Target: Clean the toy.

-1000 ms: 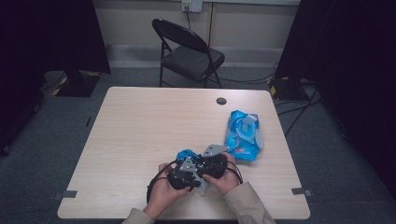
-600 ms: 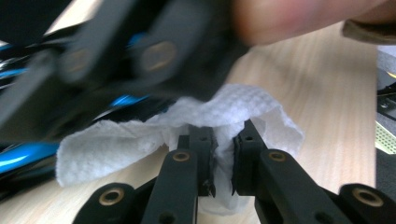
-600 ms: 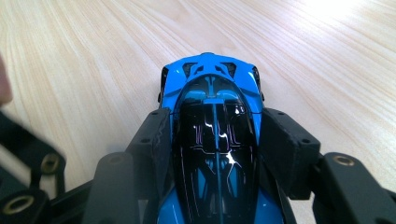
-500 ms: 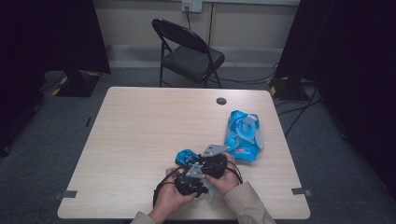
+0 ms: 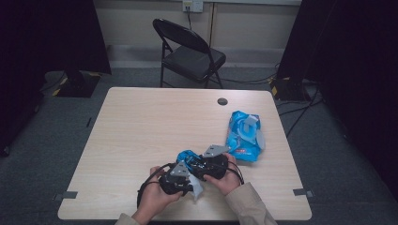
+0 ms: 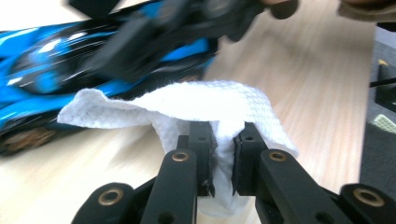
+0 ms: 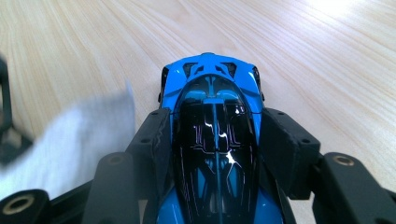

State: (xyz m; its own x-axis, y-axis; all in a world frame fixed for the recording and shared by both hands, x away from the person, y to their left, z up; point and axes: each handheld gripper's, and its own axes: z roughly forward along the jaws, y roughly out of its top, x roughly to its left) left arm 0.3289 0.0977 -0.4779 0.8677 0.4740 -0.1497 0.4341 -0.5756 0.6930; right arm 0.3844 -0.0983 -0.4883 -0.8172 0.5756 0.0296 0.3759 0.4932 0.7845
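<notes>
A blue and black toy car (image 7: pixel 215 140) sits nose outward between the jaws of my right gripper (image 7: pixel 212 121), which press on its two sides. In the high view the car (image 5: pixel 187 157) and right gripper (image 5: pixel 199 164) are near the table's front middle. My left gripper (image 6: pixel 224 144) is shut on a folded white wipe (image 6: pixel 205 100), which drapes over the jaw tips. Just past it lies the car (image 6: pixel 56 74), blurred. From above, the left gripper (image 5: pixel 187 180) is beside the car with the wipe (image 5: pixel 196 187) hanging from it. The wipe (image 7: pixel 79 135) also shows blurred left of the car.
A blue pack of wipes (image 5: pixel 244 133) lies on the wooden table (image 5: pixel 141 126) to the right of the hands, flap open. A black round cap (image 5: pixel 222 101) sits in the tabletop at the back. A folding chair (image 5: pixel 190 51) stands behind the table.
My left hand has shifted a little to the left and toward the front edge with the wipe, which now shows below the gripper. The right hand and car have kept still.
</notes>
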